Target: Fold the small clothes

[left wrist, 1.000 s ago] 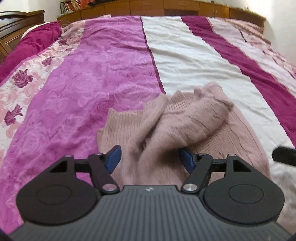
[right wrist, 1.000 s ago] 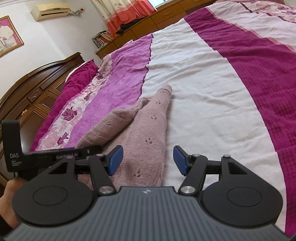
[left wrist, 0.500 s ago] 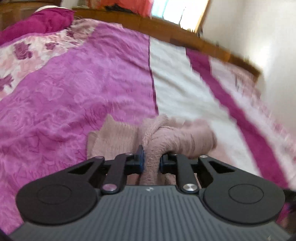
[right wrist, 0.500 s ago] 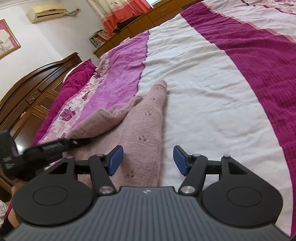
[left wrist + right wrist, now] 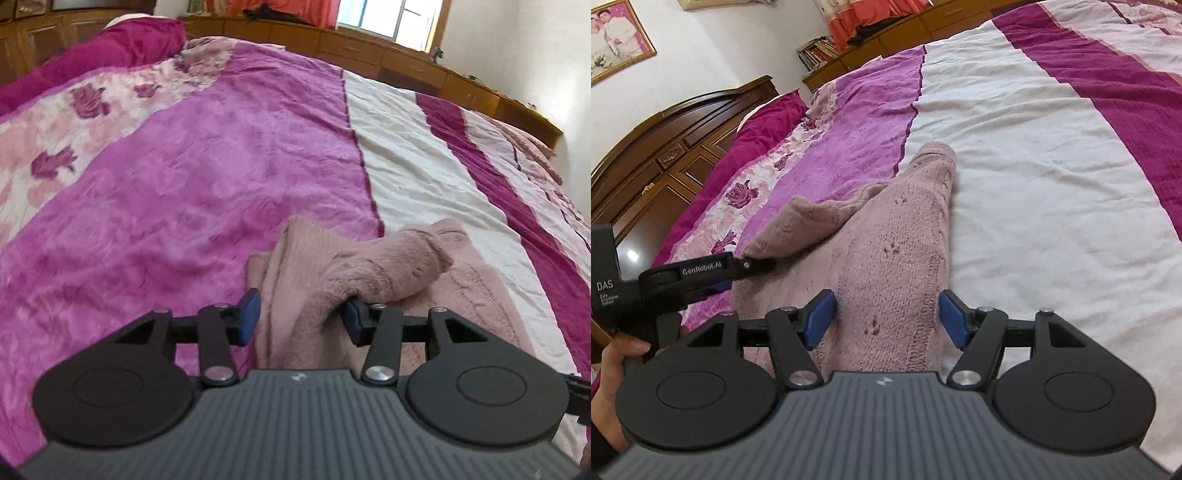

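Observation:
A dusty-pink knitted sweater [image 5: 369, 273] lies on the striped bed cover [image 5: 184, 184], one fuzzy sleeve folded across its body. My left gripper [image 5: 299, 319] is low over the sweater's left edge, and its jaws are opening. A ridge of the knit stands between the blue pads. The right pad touches it; the left pad stands clear. In the right wrist view the sweater [image 5: 894, 229] runs away from me. My right gripper [image 5: 886, 319] is open, its pads on either side of the sweater's near part without pinching it. The left gripper [image 5: 753, 264] shows there at the sweater's left edge.
The bed cover [image 5: 1034, 147] stretches far ahead and to the right. A dark pink pillow [image 5: 110, 48] and a carved wooden headboard [image 5: 665, 140] stand at the left. Low wooden cabinets [image 5: 369, 48] run along the far side. A hand [image 5: 620, 350] holds the left gripper.
The left gripper closed on a fold of the sweater half a second ago and its jaws have now parted. The right gripper has moved a little further over the sweater.

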The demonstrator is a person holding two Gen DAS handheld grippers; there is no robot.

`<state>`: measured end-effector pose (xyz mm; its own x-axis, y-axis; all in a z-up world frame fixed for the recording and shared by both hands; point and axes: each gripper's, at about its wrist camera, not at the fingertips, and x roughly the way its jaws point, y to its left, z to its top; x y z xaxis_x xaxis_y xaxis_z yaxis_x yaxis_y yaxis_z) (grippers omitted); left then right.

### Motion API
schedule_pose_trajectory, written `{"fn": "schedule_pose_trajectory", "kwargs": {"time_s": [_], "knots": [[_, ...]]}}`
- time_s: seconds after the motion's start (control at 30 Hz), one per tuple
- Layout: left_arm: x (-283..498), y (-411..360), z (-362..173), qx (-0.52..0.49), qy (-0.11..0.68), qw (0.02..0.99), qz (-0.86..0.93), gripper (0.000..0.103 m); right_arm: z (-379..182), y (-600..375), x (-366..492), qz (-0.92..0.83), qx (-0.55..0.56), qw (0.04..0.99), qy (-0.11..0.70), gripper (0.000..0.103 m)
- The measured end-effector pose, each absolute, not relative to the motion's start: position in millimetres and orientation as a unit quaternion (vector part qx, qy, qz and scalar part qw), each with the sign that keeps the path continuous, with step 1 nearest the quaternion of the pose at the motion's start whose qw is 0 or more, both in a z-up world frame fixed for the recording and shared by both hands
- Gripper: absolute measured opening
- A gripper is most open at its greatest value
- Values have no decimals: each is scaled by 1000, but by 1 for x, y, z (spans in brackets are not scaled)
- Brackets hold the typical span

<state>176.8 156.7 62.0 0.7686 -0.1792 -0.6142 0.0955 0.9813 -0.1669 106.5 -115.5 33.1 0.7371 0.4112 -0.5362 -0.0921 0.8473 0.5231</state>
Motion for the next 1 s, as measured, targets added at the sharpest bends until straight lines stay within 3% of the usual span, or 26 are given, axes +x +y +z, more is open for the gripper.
{"fn": "schedule_pose_trajectory", "kwargs": {"time_s": [0.33, 0.57, 1.0], "knots": [[195, 127, 65, -23, 299, 951, -81, 49, 28, -114, 106, 141, 232, 903, 333, 71], [222, 143, 39, -18, 341, 940, 21, 51, 23, -114, 108, 145, 232, 901, 337, 72], [168, 149, 65, -18, 363, 931, -35, 52, 28, -119, 100, 143, 252, 899, 330, 72]]}}
